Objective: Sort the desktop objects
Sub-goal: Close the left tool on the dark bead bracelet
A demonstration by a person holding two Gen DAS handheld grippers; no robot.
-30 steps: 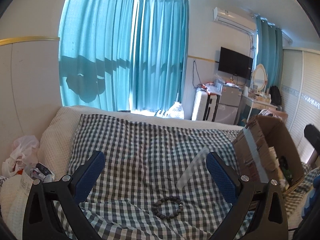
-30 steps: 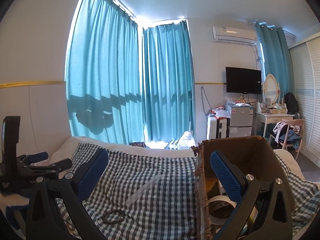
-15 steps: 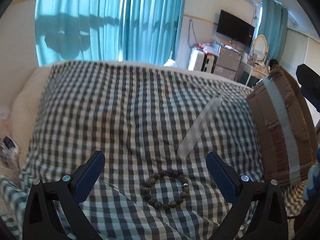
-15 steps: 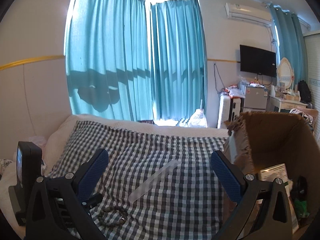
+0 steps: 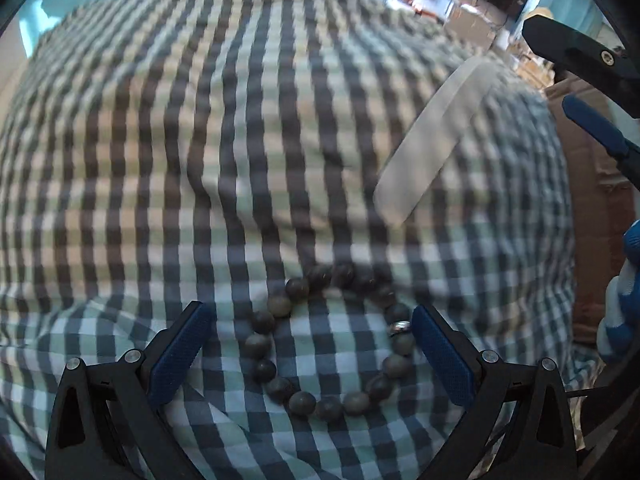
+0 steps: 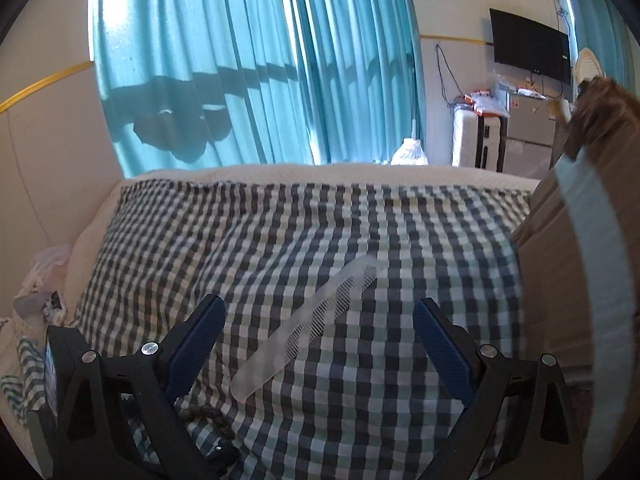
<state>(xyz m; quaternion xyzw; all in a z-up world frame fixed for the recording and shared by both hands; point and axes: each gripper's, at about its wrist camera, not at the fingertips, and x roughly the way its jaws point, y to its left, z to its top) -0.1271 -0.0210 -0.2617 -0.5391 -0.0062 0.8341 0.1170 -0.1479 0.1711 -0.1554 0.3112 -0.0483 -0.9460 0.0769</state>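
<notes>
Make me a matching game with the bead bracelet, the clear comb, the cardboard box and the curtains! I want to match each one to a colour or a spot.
Things:
1. bead bracelet
2. clear comb
3. cardboard box
4. curtains

Matches:
A. bright turquoise, hanging behind the bed
B. brown, with a pale tape strip, at the right edge
C. see-through, lying slanted on the checked cloth
D. dark round beads, between the left tool's open fingers

Pairs: 1-D, 2-C, 3-B, 4-A
</notes>
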